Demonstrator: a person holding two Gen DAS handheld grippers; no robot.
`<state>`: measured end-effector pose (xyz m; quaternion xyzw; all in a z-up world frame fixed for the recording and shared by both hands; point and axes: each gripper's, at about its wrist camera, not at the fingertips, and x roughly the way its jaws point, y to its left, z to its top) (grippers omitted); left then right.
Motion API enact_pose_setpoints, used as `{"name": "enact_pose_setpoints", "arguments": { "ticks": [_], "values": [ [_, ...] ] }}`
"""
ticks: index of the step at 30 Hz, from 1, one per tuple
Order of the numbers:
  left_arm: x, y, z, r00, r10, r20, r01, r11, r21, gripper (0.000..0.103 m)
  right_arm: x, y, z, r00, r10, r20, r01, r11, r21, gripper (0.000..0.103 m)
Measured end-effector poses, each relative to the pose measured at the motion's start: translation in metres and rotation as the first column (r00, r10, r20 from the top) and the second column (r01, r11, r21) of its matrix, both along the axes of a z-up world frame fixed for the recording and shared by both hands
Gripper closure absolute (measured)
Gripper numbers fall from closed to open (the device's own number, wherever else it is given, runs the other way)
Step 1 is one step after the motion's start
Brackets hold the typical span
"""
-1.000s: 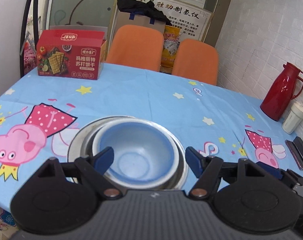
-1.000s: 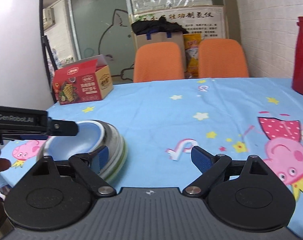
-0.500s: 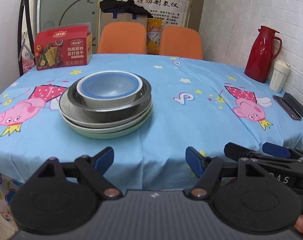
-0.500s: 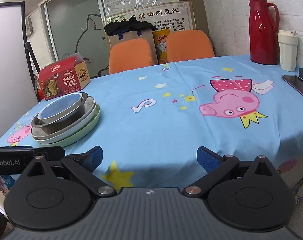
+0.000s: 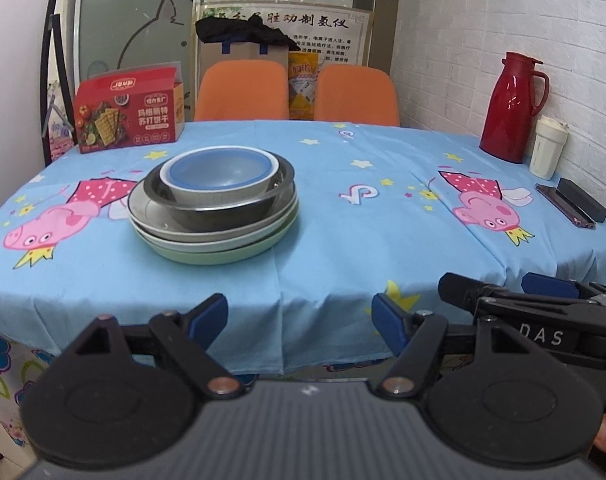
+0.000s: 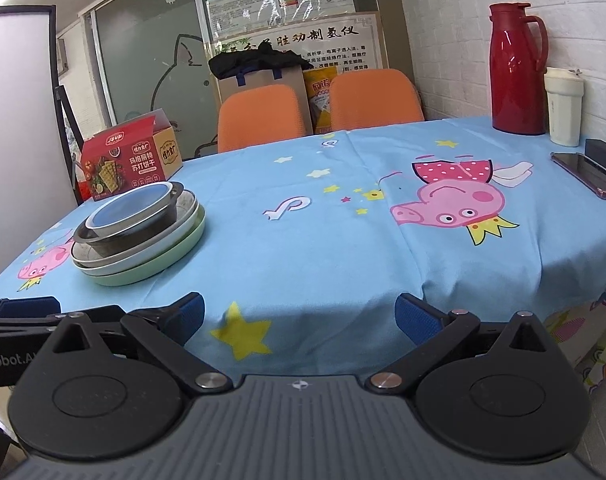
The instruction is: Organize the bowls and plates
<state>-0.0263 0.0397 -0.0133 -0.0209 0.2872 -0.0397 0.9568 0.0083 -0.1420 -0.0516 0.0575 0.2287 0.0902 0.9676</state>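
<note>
A stack of dishes stands on the blue cartoon tablecloth [image 5: 343, 216]: a small blue-rimmed bowl [image 5: 219, 176] in a steel bowl [image 5: 223, 210], on a grey plate, a white plate and a green plate [image 5: 223, 254]. The stack also shows at the left in the right wrist view [image 6: 139, 236]. My left gripper [image 5: 301, 320] is open and empty, off the table's near edge, well short of the stack. My right gripper [image 6: 299, 316] is open and empty, also off the near edge; it shows at the right of the left wrist view [image 5: 543, 292].
A red cracker box [image 5: 129, 114] stands at the back left. A red thermos [image 5: 511, 108] and a white cup [image 5: 547, 148] stand at the back right, with a phone [image 6: 587, 174] and a black case [image 5: 579, 198] near the right edge. Two orange chairs [image 5: 295, 92] stand behind the table.
Both grippers have pulled back from the stack to beyond the table's near edge. The left gripper was right over the blue bowl one second ago. The stack has not moved.
</note>
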Motion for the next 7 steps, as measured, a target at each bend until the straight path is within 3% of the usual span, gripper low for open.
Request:
{"name": "enact_pose_setpoints", "arguments": {
  "ticks": [7],
  "values": [
    [-0.0050, 0.0053, 0.0030, 0.999, 0.026, 0.040, -0.026, 1.000, 0.005, 0.031, -0.0003, 0.0050, -0.0017, 1.000, 0.028, -0.009, -0.028, 1.000, 0.004, 0.000]
  ]
}}
